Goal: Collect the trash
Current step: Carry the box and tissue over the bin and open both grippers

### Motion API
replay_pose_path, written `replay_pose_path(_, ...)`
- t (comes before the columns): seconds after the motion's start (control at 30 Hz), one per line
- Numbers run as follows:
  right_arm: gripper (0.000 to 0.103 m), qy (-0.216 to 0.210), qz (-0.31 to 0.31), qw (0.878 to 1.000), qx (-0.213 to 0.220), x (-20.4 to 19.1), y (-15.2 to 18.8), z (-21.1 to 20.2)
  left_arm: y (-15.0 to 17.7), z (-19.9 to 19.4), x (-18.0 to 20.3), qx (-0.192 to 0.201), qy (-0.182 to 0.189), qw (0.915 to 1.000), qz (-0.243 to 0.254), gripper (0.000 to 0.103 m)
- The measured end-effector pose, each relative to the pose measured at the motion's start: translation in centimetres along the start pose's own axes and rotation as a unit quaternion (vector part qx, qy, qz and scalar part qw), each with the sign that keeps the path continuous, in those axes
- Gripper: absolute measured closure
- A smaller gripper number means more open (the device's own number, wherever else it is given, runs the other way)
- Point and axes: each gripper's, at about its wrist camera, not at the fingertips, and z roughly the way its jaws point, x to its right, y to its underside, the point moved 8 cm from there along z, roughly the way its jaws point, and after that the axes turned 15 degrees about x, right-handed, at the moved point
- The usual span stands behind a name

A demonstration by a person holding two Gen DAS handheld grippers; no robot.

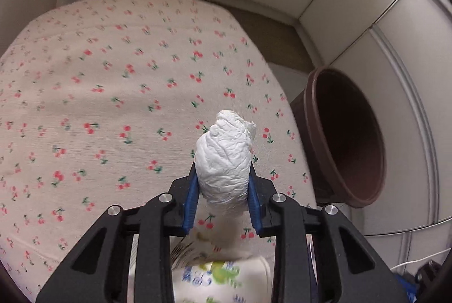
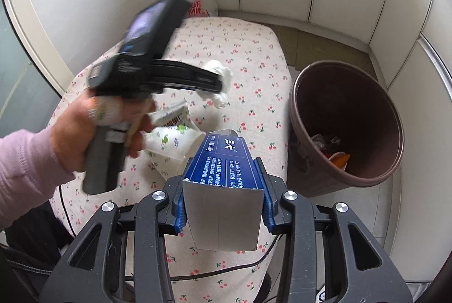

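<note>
Left gripper (image 1: 223,175): I pinch the tissue (image 1: 226,158);
Right gripper (image 2: 223,190): I clamp the box (image 2: 223,164);
Bin (image 2: 392,161): right; I release only above its mouth

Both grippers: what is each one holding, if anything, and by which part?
Left gripper: crumpled white tissue wad, pinched at its near end. Right gripper: blue carton, clamped across its open near end.
</note>
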Motion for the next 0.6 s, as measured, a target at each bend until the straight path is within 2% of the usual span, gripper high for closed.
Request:
replay_pose_path(0.2, 0.065, 0.004, -0.003, 0.999, 0.051, -1.0, -2.5, -1.4, -1.6, -7.6, -2.4, 0.079, -0.013, 0.9968, 0.005, 0.073)
replay_pose_path(0.3, 0.065, 0.018, -0.003, 0.996, 0.09, -1.2, -4.2, -2.4, -2.3, -10.2, -3.2, 0.104, -0.013, 0.9945, -0.002, 0.073)
replay_pose_path(0.43, 0.065, 0.052, 0.002, 0.988, 0.144, -0.2, -6.5, -4.1, -3.9, -12.1, -1.6, 0.133, 0.003, 0.991, -0.019, 0.073)
replay_pose_path(0.6, 0.065, 0.082, 0.025, 0.979, 0.182, 2.3, -8.2, -5.6, -6.3, -15.3, 2.1, 0.175, 0.032, 0.9841, -0.005, 0.072)
